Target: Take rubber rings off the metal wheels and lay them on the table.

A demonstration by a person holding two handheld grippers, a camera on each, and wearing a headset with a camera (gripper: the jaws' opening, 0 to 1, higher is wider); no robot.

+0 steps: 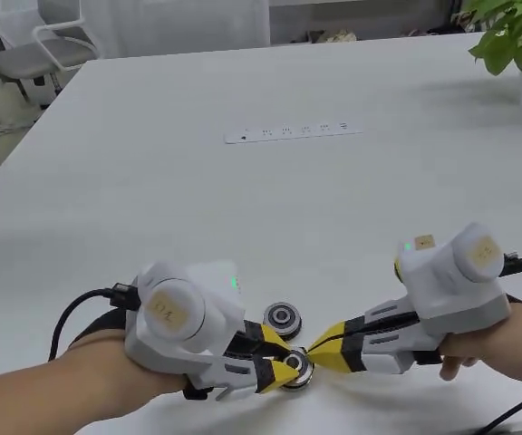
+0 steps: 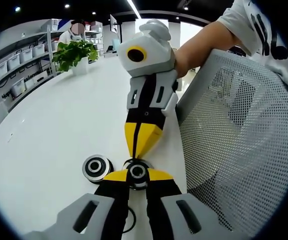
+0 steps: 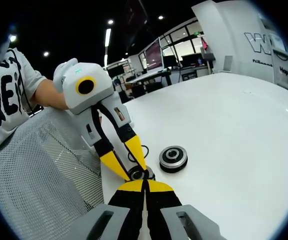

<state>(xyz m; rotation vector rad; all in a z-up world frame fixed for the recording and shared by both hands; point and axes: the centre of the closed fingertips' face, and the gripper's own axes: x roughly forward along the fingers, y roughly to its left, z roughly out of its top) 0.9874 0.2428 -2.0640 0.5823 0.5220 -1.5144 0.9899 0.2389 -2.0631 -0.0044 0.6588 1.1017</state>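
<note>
Left gripper [image 2: 137,176] clamps a metal wheel [image 3: 140,173] at the bench's near edge, jaws narrow around it. Right gripper [image 3: 145,184] has its jaws pressed together, tips at that wheel's rim; can't tell if rubber is pinched. Step looks like peeling this wheel's ring. Next move needs a firm bite on the rubber, then a pull away. Second wheel [image 1: 282,319] lies just beside, black band on. White bench [image 1: 243,199] carries a power strip [image 1: 293,132] mid-bench, plant [image 1: 515,36] at the far right corner, mesh chair [image 2: 234,140] alongside.

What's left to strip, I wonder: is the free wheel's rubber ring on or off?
On. The free wheel lies flat, with a black rubber ring wrapped around its outer edge.
</note>
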